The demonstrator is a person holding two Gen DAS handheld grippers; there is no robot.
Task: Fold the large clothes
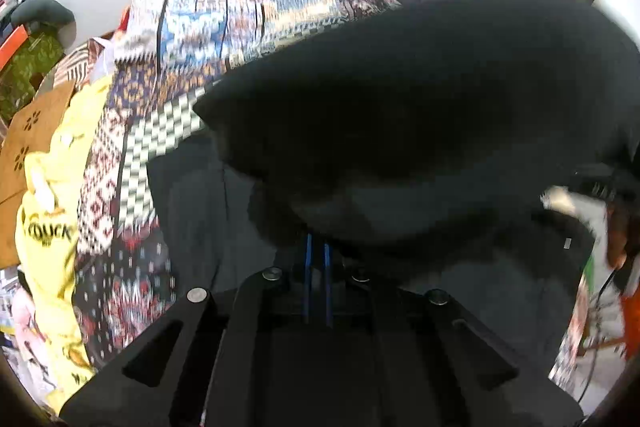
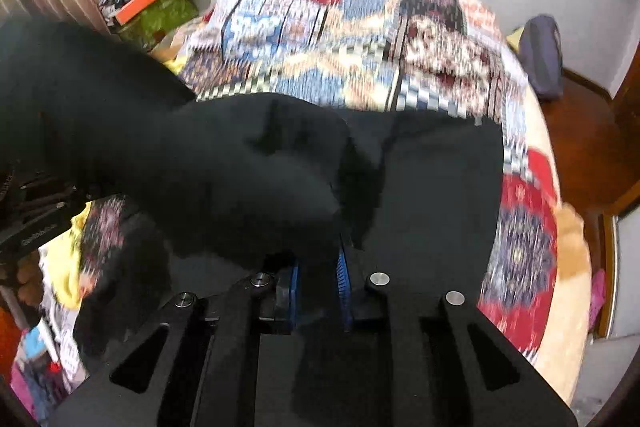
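Black garment [image 2: 432, 195] lies partly flat on your bed, over the near part of the patchwork quilt [image 2: 360, 27], while a lifted fold of it hangs from both tools. Your left gripper [image 1: 317, 251] has its blue pads [image 1: 307, 267] pressed together on the cloth edge, which bulges up in front of the lens. Your right gripper [image 2: 318, 259] pinches a bunched wad of the same cloth between its blue pads [image 2: 343, 275], which stand slightly apart around it. In the right view the flat part reaches close to the quilt's right edge; the raised part runs off toward the left.

Along the bed's left edge lies a yellow cloth [image 1: 52, 211] with black letters; you can read "DUCK" on it, though blur may hide a first letter. Beside it sits a brown cardboard piece [image 1: 28, 147] with flower-shaped cutouts. Everything else printed is too smeared to read.
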